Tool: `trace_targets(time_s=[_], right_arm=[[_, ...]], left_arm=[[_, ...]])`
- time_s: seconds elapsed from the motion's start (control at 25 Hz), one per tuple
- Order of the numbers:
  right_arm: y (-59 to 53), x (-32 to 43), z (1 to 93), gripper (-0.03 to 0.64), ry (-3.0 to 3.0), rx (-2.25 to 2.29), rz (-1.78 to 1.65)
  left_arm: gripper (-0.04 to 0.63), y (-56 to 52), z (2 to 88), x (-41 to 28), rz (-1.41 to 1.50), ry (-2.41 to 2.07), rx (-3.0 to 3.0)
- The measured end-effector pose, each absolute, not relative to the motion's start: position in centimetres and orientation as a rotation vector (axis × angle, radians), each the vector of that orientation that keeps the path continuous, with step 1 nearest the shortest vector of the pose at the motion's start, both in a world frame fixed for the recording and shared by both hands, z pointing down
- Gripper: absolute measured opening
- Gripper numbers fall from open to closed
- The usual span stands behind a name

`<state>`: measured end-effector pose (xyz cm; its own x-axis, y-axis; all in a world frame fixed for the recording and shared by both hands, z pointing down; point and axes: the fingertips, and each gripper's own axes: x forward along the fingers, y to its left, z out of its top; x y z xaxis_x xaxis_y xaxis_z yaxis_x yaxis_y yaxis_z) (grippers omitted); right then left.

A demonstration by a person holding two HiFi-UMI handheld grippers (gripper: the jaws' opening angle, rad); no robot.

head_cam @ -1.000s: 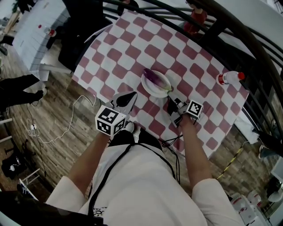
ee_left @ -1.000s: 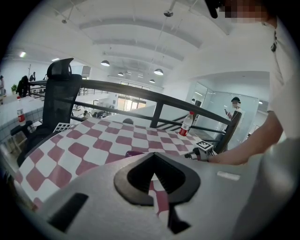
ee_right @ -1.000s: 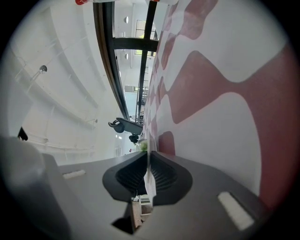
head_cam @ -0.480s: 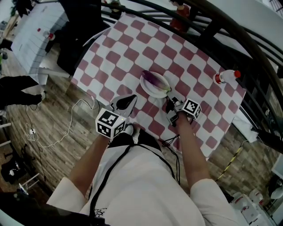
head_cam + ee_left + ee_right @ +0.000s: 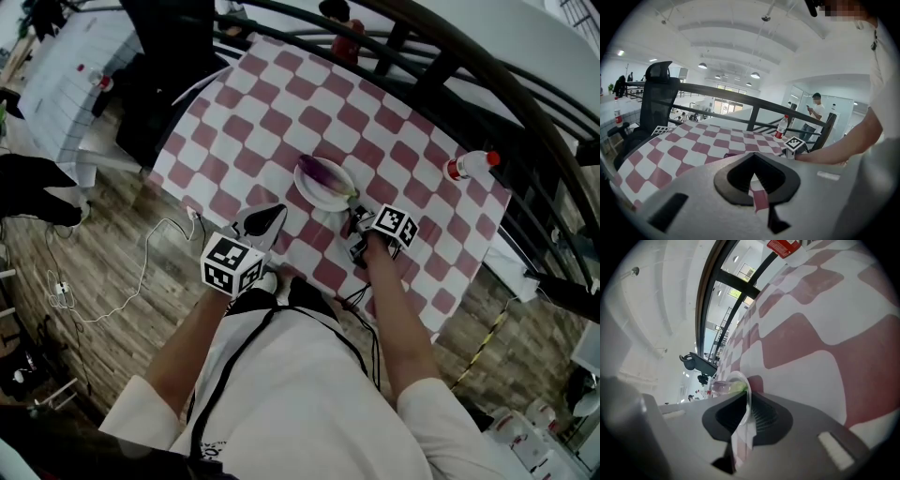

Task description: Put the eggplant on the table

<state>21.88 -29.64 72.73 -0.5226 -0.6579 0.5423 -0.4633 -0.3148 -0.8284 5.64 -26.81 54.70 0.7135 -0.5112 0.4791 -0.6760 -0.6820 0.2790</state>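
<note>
Eggplant (image 5: 325, 172): glossy purple, elongated, lying on a shallow white oval plate (image 5: 312, 194) over checked cloth (image 5: 281, 103). Right gripper (image 5: 352, 221): jaws opening, thin plate rim between them. Left gripper (image 5: 278, 211): jaws together, empty.

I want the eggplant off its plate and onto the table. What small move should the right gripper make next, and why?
Probably close the right gripper firmly on the rim of the plate, ready to tip it. Its jaws are opening with the rim between them, and the eggplant lies on the plate.
</note>
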Motion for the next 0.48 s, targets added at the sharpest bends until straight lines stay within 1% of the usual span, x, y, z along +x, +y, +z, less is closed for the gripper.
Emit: trace_targets(time_s=[0.48], right_arm=[[-29.5, 22.1, 72.7, 0.058, 1.758, -1.619, -1.957]], left_arm=[[0.002, -26.4, 53.8, 3.9, 0.472, -0.913, 2.481]])
